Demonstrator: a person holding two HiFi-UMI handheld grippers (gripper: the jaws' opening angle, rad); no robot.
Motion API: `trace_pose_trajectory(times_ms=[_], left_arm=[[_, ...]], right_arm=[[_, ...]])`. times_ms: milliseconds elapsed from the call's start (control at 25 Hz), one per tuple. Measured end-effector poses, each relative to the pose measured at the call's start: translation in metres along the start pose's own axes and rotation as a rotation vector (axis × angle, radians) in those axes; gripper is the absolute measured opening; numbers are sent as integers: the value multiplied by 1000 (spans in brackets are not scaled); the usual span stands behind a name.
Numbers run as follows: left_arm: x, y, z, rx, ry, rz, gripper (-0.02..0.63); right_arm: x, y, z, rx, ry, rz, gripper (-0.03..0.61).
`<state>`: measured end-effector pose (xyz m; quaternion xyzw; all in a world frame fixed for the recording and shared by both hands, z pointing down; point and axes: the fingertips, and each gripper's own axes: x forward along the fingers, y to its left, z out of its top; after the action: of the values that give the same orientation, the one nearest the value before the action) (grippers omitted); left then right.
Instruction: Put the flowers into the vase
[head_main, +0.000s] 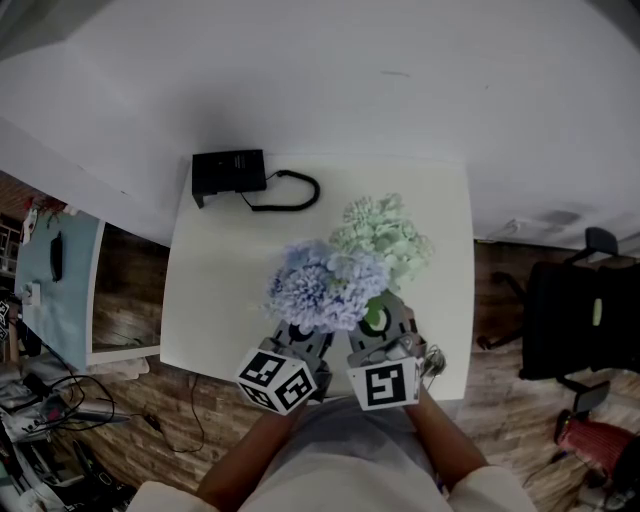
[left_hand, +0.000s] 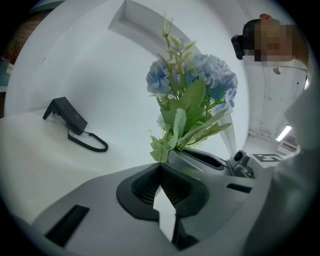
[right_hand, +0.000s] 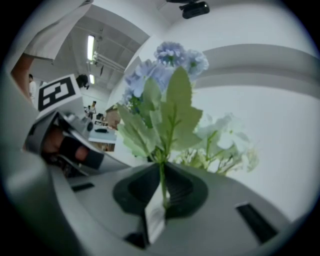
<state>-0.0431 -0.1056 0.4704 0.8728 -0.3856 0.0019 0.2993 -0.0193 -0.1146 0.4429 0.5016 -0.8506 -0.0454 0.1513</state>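
Blue flowers (head_main: 322, 285) are being clamped by the stem in the right tongs (right_hand: 162, 195) above the surface's (head_main: 220, 290) near edge. The left tongs (left_hand: 161, 192) are being held clenched, empty. No vase is being shown, so insertion is not yet done.

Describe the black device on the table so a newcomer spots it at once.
Find the white table. At its far left corner lies the black device, away from the blue flowers and pale green flowers. Alone there, it is dark, boxy and trails a looped cord.
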Motion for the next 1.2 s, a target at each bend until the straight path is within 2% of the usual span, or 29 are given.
trace_pose_trajectory(times_ms=[920,1200], left_arm=[[-2,-2,1,-2,-9,-6,23],[-3,-2,0,9,-10,-4,23]], right_arm=[[3,-2,-28,16,74,-20,40],[2,-3,-36,52,106,-27,40]])
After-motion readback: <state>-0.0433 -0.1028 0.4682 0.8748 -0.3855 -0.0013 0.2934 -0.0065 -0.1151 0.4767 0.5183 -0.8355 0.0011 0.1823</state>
